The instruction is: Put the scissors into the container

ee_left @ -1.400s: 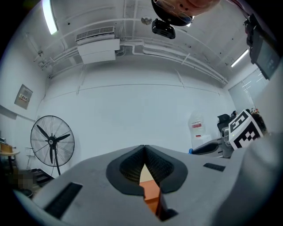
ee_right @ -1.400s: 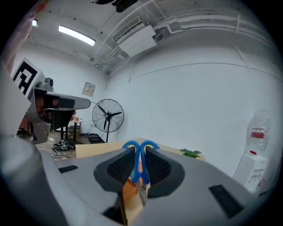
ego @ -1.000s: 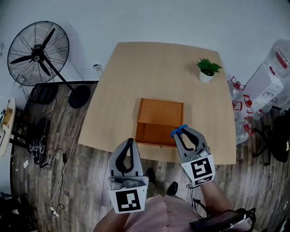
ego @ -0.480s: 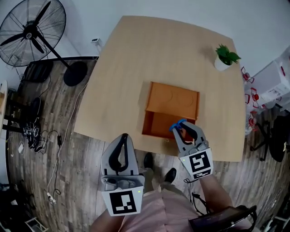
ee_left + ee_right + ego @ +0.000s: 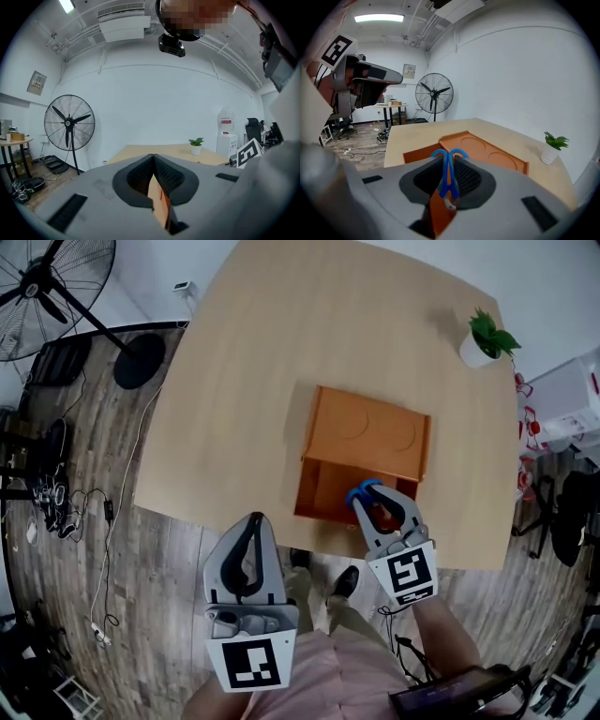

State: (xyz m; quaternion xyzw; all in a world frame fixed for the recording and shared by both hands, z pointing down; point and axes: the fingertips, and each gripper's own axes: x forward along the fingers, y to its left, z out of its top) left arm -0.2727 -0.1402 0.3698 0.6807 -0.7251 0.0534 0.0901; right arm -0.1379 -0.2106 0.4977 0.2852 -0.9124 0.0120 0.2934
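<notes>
The right gripper, clamped on the blue scissors, holds them over the near, open part of the orange container. The left gripper, jaws together and empty, hangs short of the container. Next it probably needs lowering inside, then releasing.

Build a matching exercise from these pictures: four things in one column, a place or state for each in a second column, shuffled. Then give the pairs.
Things
1. scissors
2. left claw
3. potted plant
4. fan

Places or states
A. stands on the floor, left of the table
B. shut, with nothing in it
C. gripped in the right claw, at the orange container
D. on the table's far right corner

Pairs: 1-C, 2-B, 3-D, 4-A
</notes>
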